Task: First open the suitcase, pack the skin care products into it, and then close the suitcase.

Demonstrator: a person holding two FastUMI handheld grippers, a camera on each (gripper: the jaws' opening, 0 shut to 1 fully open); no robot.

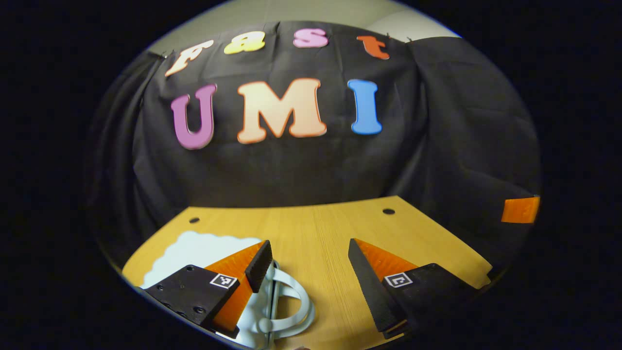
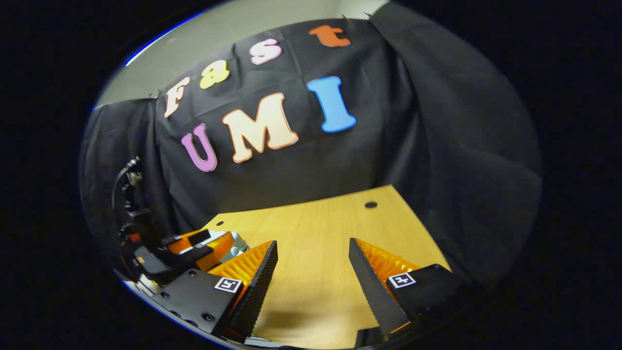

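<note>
In the left gripper view, the left tool (image 1: 311, 262) is held spread apart above the tabletop (image 1: 320, 228), with the pale suitcase (image 1: 204, 250) and its handle (image 1: 291, 306) seen under its left finger, while in the right gripper view the right tool (image 2: 313, 265) is likewise held apart over bare wood, the left tool seen at far left.

I see a light wooden worktop (image 1: 316, 233) with small dark round holes (image 1: 388, 211), and black cloth wall (image 1: 291, 165) behind it.
</note>
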